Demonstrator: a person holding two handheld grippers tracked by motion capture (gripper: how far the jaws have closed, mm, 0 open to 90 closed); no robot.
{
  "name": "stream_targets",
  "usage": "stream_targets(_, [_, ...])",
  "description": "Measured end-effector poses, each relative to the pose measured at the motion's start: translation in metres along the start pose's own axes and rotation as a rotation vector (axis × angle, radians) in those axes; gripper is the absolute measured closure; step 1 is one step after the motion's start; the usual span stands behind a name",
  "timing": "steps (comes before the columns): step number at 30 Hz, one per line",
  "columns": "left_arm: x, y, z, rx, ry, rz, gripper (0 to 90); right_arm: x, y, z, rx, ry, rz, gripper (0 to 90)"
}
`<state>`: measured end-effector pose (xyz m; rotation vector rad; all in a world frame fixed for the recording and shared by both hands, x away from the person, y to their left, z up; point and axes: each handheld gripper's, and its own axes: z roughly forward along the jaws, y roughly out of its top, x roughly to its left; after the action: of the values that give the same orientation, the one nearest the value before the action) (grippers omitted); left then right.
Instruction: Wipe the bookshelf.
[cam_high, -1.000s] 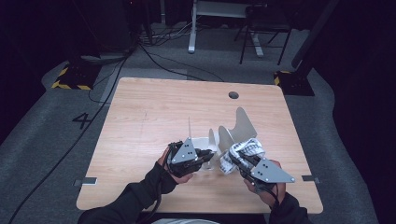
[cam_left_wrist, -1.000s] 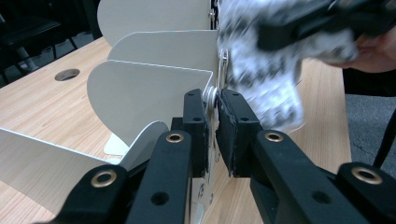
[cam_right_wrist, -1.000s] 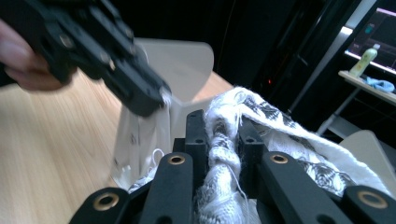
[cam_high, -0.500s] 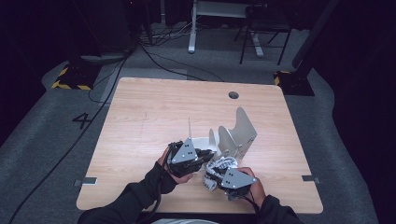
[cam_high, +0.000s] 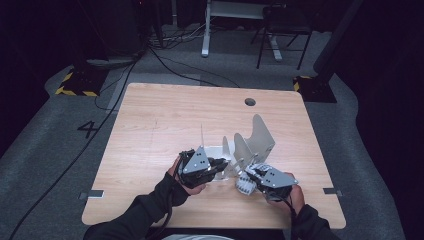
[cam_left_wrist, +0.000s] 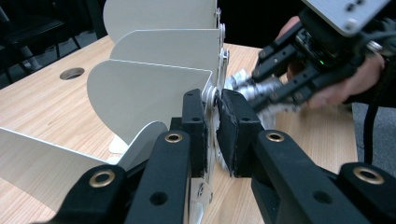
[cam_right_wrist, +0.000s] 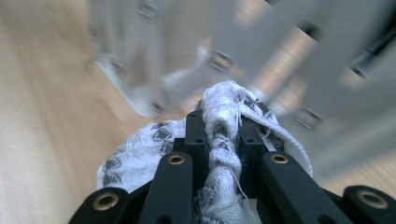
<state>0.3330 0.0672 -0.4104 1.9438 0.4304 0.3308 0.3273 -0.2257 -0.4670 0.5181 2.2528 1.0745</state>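
Wooden table (cam_high: 165, 120) w/ a round cable hole (cam_high: 250, 102) stands on grey carpet (cam_high: 45, 165); room beyond is dark. Black cables (cam_high: 165, 60), white desk legs (cam_high: 206, 30), a chair (cam_high: 280, 35) at back; yellow-black hazard tape (cam_high: 75, 85) and a "4" (cam_high: 88, 129) marked on floor.

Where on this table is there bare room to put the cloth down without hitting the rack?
The whole far half of the table, from the rack back to the round hole, is bare, as is the left side beyond the left gripper. It is crowded at the near middle, where the right gripper holds the cloth against the rack.
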Motion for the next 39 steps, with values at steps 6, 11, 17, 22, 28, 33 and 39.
stream_targets(6, [0.002, 0.000, 0.000, -0.002, 0.000, 0.000, 80.5, -0.023, -0.013, -0.009, 0.032, -0.095, 0.058, 79.6])
stream_targets(11, [0.001, 0.000, 0.000, -0.002, 0.001, 0.001, 79.7, -0.038, -0.014, -0.019, -0.006, -0.164, 0.102, 79.7])
stream_targets(17, [-0.001, 0.000, 0.001, -0.007, 0.002, -0.014, 79.3, -0.046, 0.004, -0.045, -0.156, -0.225, 0.136, 79.5])
stream_targets(22, [-0.005, 0.000, 0.004, -0.009, 0.010, -0.010, 79.0, -0.038, 0.025, -0.060, -0.253, -0.218, 0.126, 79.5])
stream_targets(28, [-0.005, 0.001, 0.004, -0.008, 0.013, -0.007, 78.8, -0.019, 0.036, -0.049, -0.228, -0.188, 0.069, 79.2])
stream_targets(33, [-0.005, 0.001, 0.004, -0.004, 0.008, -0.008, 78.4, -0.024, 0.033, -0.055, -0.220, -0.217, 0.071, 79.5])
stream_targets(39, [-0.008, 0.002, 0.000, 0.016, -0.011, -0.007, 64.3, -0.030, 0.022, -0.071, -0.238, -0.227, 0.124, 79.5])
